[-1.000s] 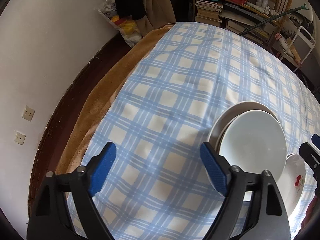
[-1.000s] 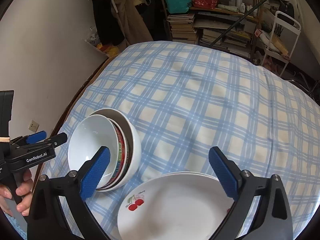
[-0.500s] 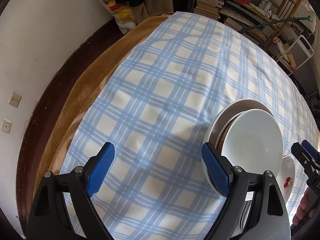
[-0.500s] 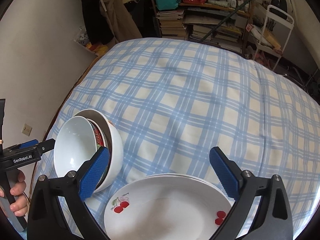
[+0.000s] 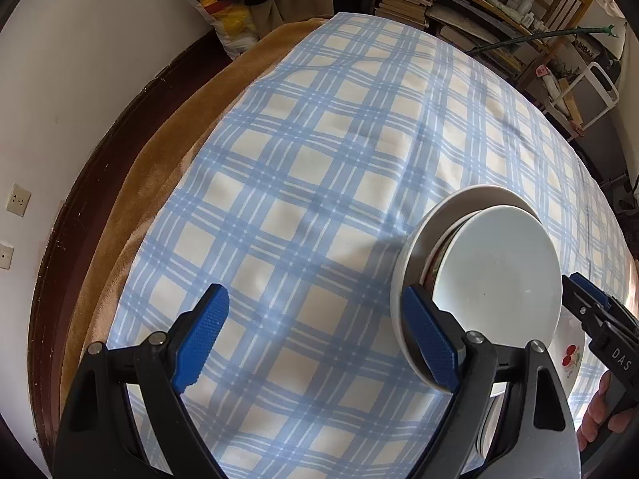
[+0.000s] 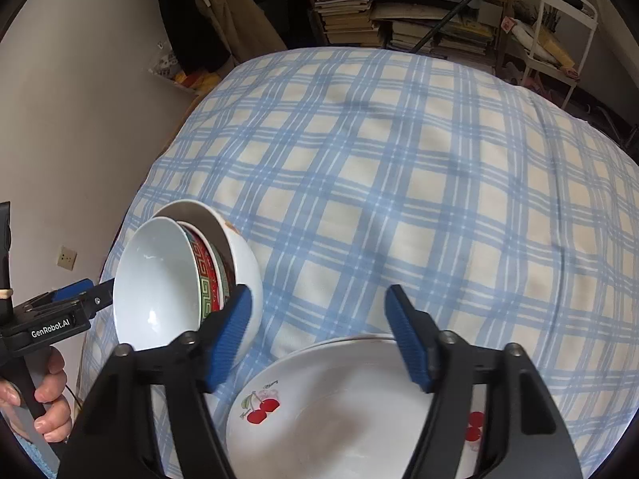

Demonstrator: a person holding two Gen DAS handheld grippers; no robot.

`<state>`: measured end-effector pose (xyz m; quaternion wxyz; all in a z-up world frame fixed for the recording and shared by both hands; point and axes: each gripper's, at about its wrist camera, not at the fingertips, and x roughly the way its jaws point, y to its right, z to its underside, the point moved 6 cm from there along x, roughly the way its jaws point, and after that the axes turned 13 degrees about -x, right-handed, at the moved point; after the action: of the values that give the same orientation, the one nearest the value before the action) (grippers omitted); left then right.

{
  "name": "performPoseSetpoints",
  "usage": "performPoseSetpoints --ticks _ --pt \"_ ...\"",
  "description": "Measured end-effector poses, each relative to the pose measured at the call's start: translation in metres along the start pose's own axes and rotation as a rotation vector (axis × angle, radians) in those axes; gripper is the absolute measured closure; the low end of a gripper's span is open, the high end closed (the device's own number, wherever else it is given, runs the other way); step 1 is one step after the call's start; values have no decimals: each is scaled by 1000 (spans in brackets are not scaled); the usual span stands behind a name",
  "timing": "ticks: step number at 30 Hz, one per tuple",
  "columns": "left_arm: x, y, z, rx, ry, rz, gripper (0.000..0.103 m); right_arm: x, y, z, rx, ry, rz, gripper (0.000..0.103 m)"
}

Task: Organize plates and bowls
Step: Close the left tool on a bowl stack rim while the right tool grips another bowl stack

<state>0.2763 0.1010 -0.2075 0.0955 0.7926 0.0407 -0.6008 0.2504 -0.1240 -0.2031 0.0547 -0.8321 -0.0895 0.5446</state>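
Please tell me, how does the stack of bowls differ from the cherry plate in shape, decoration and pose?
The stack of bowls is deep and rounded, while the cherry plate is wide and shallow. The bowl stack leans to one side with the bowls nested loosely; the plate lies flat on other plates. One inner bowl shows a red and green patterned band; the plate carries red cherry prints. Both are mainly white and rest on the checked cloth.

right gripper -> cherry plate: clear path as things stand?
Probably yes. The right gripper is open and hangs just above the cherry plate, with nothing between them. The nested bowls sit off to its left, close to one finger but not over the plate's rim.
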Motion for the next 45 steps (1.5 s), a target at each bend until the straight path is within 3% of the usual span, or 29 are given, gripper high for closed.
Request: performPoseSetpoints --ticks 3,11,18,27,34,37,39,42,44,45 --pt "1 0 0 -7 -3 8 15 1 -5 1 -6 -1 -4 44" --pt "2 0 0 -13 -14 33 15 -9 -6 -5 25 48 -50 44" --pt "3 -1 1 -24 -21 32 15 -4 -15 -7 5 30 -49 44" --pt "8 0 2 -12 -12 -12 15 6 -20 -4 -38 -19 27 44" --pt "11 0 2 -9 -3 -46 14 9 -17 -4 -8 -38 10 45" --pt "13 2 2 10 1 -65 14 11 -17 -3 19 -53 -16 47" --pt "14 1 2 -2 -12 -43 14 11 -19 -4 13 -54 -20 54" --pt "15 1 3 -14 -35 3 22 12 -26 -5 -10 -57 -24 71" --pt "14 6 5 -26 -71 76 52 11 -32 -6 -33 -57 -10 77" --pt "13 8 6 -28 -82 93 57 11 -35 -7 -40 -59 -10 79"
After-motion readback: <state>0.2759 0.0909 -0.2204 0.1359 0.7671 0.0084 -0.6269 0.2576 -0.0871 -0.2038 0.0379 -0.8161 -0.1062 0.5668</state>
